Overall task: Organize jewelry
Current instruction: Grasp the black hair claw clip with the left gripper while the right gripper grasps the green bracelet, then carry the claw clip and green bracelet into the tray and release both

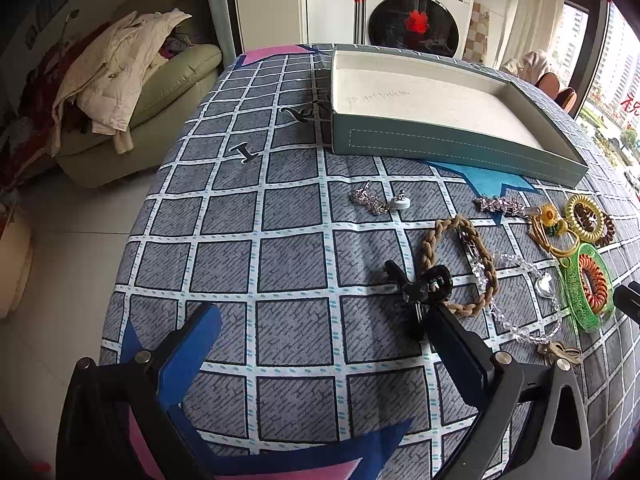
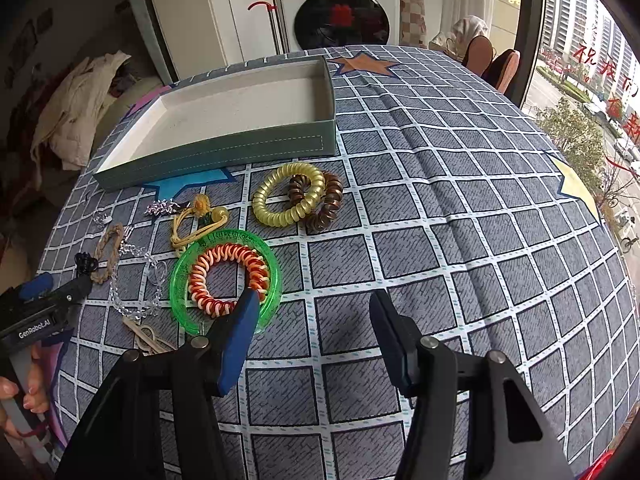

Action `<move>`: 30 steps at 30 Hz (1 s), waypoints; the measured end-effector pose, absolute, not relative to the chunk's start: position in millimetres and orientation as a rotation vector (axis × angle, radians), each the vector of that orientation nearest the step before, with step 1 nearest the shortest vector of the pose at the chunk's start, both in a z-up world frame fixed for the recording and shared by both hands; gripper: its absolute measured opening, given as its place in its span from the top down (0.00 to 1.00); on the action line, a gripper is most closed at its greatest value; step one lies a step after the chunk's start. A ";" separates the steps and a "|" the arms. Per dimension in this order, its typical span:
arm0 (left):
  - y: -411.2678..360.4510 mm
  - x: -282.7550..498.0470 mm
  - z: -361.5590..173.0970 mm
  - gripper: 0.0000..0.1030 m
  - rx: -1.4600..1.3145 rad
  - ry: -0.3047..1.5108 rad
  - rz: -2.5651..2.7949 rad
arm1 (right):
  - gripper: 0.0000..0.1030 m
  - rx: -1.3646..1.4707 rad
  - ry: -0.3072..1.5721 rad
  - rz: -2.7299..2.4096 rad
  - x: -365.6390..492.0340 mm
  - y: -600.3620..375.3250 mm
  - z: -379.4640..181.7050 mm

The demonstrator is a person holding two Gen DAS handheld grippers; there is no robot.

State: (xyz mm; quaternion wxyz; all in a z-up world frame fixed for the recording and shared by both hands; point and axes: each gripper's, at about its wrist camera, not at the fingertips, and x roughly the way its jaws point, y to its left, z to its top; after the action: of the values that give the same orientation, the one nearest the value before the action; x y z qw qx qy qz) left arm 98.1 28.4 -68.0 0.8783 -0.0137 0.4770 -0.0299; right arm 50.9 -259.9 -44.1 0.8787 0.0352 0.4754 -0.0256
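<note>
A shallow rectangular grey-green box with a cream lining [image 1: 448, 142] sits in the upper middle of the left wrist view, on the worktop covered with a grey checked cloth [image 1: 240, 240]. In both views its floor shows only the cream lining; no jewelry lies inside it. In the right wrist view the same box [image 2: 224, 152] takes up the upper left.

All the jewelry lies on the cloth in front of the box. Just below the box's front wall in the left wrist view are a small silver chain piece [image 1: 368, 199] and a sparkly silver hair clip [image 1: 498, 204]. Lower down, a braided tan rope bracelet [image 1: 460, 264] overlaps a clear crystal bead necklace [image 1: 520, 300], and a black claw hair clip [image 1: 428, 286] touches the bracelet's lower left edge.

In the right wrist view, a translucent yellow spiral hair tie [image 2: 288, 194] overlaps a brown spiral hair tie [image 2: 324, 200] at centre. A yellow cord with a sunflower charm [image 2: 200, 216] lies to their left. Below it a glittery green plastic bangle [image 2: 226, 280] encircles an orange-and-white spiral hair tie [image 2: 228, 280].

The left gripper [image 1: 320, 340] has its fingers spread, the right-hand finger tip beside the black claw clip. The right gripper [image 2: 312, 312] also has its fingers spread, its left-hand finger over the bangle's lower rim.
</note>
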 end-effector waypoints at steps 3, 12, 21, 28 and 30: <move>29.3 101.0 -68.7 0.00 -0.039 1.001 -0.075 | 0.46 0.069 1.018 -0.030 50.8 -257.5 -42.6; 17.1 108.2 -64.0 0.06 -0.025 0.997 -0.126 | 0.54 0.122 1.059 -0.011 78.5 -262.2 -47.3; 4.5 109.2 -57.6 0.35 0.000 0.994 -0.196 | 0.87 0.179 1.069 0.072 84.8 -259.4 -47.4; 12.1 104.2 -53.1 0.75 -0.006 0.981 -0.206 | 0.94 0.196 1.058 0.052 72.1 -270.7 -46.7; 16.5 100.9 -50.0 0.75 -0.012 0.970 -0.204 | 0.94 0.194 1.058 0.042 67.3 -276.2 -46.8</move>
State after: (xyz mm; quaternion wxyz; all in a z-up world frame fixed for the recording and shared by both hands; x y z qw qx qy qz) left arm 100.9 16.5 -50.0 0.8797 -0.0059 0.4653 -0.0977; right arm 67.3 -276.2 -46.8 0.8587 0.0925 0.5038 0.0198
